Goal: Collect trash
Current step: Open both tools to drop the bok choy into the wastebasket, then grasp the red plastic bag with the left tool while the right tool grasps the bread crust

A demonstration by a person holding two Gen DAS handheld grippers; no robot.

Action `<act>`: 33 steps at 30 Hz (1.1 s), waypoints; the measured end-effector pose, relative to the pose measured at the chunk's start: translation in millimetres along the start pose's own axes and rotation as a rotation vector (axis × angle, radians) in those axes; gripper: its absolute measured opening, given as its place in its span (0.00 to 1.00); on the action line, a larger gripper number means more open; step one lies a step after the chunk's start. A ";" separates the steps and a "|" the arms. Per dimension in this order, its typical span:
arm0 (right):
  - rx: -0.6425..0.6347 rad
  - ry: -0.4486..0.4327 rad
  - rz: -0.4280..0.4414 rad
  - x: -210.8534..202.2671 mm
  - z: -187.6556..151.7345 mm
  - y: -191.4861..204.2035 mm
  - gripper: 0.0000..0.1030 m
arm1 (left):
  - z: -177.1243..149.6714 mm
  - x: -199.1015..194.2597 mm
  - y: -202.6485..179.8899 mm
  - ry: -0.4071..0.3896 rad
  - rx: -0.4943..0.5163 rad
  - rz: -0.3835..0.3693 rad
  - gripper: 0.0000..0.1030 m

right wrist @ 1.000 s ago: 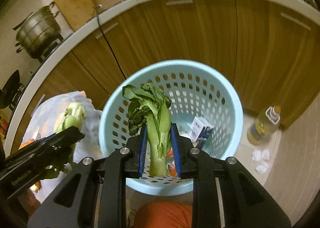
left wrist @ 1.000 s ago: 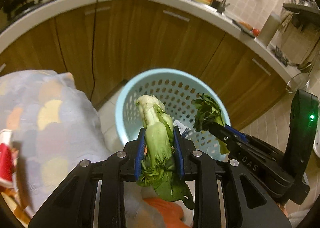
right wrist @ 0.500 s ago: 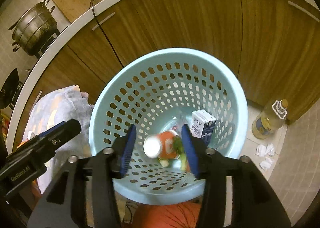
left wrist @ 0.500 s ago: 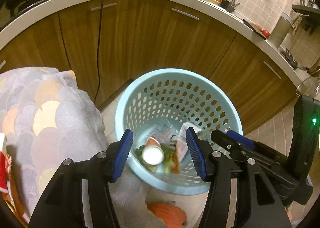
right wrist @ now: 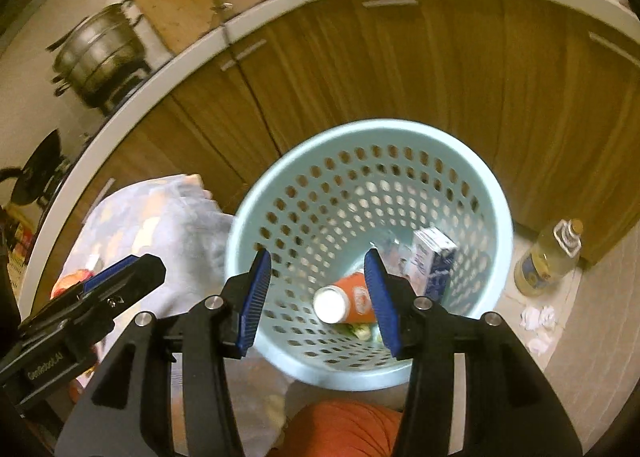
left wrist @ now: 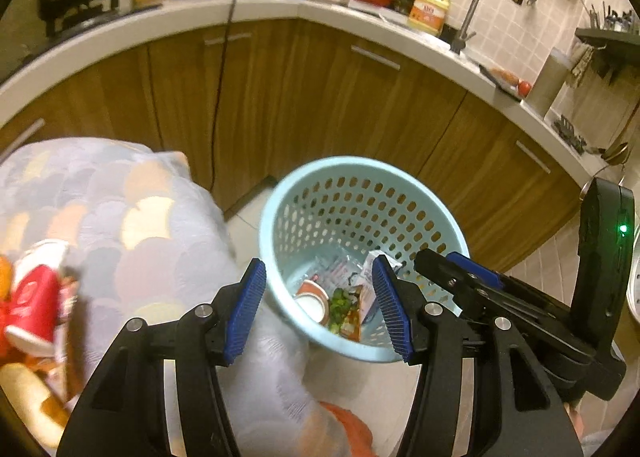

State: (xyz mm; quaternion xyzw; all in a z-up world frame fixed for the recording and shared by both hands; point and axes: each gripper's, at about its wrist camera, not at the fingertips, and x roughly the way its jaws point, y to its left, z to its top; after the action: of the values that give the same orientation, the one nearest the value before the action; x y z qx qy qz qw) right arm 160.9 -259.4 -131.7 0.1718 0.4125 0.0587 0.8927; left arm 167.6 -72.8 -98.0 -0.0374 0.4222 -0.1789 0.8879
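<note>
Nearest, we see the left gripper (left wrist: 320, 305) and right gripper (right wrist: 318, 299), jaws parted with nothing between them. Below stands the pale blue perforated basket (right wrist: 472, 177), on the floor by wooden cabinets, holding an orange cup (right wrist: 352, 299), greens (left wrist: 340, 303) and a small carton (right wrist: 434, 257). Only the right view shows the oil bottle (right wrist: 546, 259) and the lettering "GenRobot.AI"; only the left shows the faucet (left wrist: 464, 1).

Black left tool (left wrist: 320, 307) and right tool (right wrist: 318, 297), ribbed blue pads, silver screws
</note>
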 end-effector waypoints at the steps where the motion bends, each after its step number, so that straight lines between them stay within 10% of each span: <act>1: -0.017 -0.008 0.010 -2.9 -0.6 9.2 0.44 | -1.6 -9.5 3.3 -0.017 -0.004 0.007 0.52; 20: -0.426 0.019 0.225 -6.1 -65.9 186.6 0.45 | -58.3 -179.1 138.9 -0.279 -0.269 0.256 0.64; 33: -0.557 0.073 0.278 17.1 -114.6 241.5 0.45 | -75.2 -147.8 222.6 -0.115 -0.441 0.214 0.73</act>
State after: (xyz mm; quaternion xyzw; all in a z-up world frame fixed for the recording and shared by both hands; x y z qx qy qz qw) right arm 94.3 0.0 -127.0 -0.0269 0.3848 0.2969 0.8735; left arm 88.2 192.9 -85.7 -0.1953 0.4016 0.0150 0.8947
